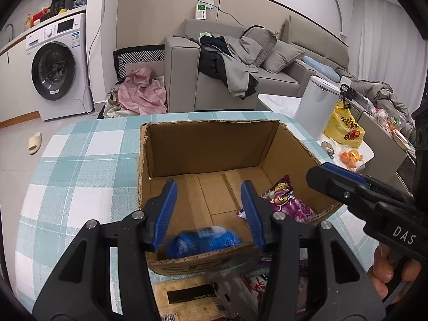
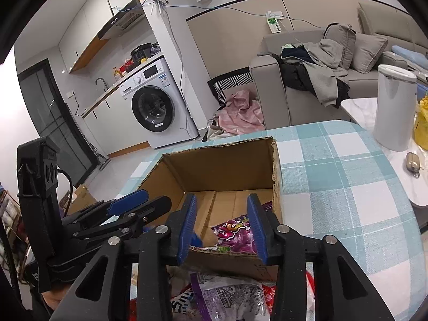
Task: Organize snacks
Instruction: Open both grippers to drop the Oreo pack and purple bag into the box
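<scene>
A blue snack packet [image 1: 204,242], blurred, lies inside the open cardboard box [image 1: 214,144] against its near wall, at 6 o'clock in your left wrist view. It sits just below and between the fingers of your left gripper [image 1: 211,207], which are spread wide and hold nothing. A purple snack bag [image 1: 287,200] rests on the box floor at 3 o'clock from that gripper, against the right wall.

In your right wrist view, the purple bag [image 2: 236,235] shows between the fingers of your right gripper [image 2: 223,224], which are also spread apart and empty, poised over the near edge of the box [image 2: 222,165]. More snack packets [image 2: 227,294] lie heaped outside the box at 6 o'clock. The box stands on a blue and white checked tablecloth [image 2: 347,187].
</scene>
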Demonstrator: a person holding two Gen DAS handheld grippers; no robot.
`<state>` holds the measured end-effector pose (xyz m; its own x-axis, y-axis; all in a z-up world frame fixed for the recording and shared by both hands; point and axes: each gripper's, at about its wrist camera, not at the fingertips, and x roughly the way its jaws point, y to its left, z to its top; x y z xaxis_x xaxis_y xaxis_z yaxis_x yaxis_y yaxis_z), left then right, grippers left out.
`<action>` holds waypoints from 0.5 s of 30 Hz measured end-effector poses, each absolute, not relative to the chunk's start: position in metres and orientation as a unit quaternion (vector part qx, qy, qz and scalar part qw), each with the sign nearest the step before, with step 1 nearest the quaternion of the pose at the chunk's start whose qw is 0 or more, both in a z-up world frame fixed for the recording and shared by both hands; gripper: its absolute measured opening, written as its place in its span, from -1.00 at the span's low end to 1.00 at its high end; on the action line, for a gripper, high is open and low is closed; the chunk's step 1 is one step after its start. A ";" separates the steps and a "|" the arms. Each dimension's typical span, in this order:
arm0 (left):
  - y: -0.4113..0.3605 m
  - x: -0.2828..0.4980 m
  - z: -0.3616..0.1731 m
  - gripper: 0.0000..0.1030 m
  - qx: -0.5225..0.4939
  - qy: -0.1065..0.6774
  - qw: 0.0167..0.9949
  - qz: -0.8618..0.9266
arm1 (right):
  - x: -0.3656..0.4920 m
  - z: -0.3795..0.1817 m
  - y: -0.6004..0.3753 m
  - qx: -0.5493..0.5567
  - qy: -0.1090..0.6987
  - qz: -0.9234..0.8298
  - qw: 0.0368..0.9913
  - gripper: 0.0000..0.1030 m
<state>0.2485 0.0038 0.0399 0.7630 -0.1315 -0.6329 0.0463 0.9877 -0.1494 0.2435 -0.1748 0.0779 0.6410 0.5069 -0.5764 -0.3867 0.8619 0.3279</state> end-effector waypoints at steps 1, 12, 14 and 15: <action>0.004 0.246 0.041 0.06 -0.061 0.341 0.937 -0.047 | 0.241 0.079 -0.177 0.084 0.341 0.246 0.903 -0.06; 0.006 0.199 0.064 0.97 -0.049 0.320 0.946 -0.033 | 0.217 0.085 -0.203 0.096 0.347 0.250 0.899 0.99; 0.006 0.188 0.067 0.97 -0.046 0.315 0.947 -0.030 | 0.211 0.086 -0.206 0.090 0.347 0.249 0.900 0.99; 0.005 0.183 0.068 0.97 -0.045 0.315 0.948 -0.029 | 0.209 0.086 -0.207 0.087 0.347 0.248 0.900 0.99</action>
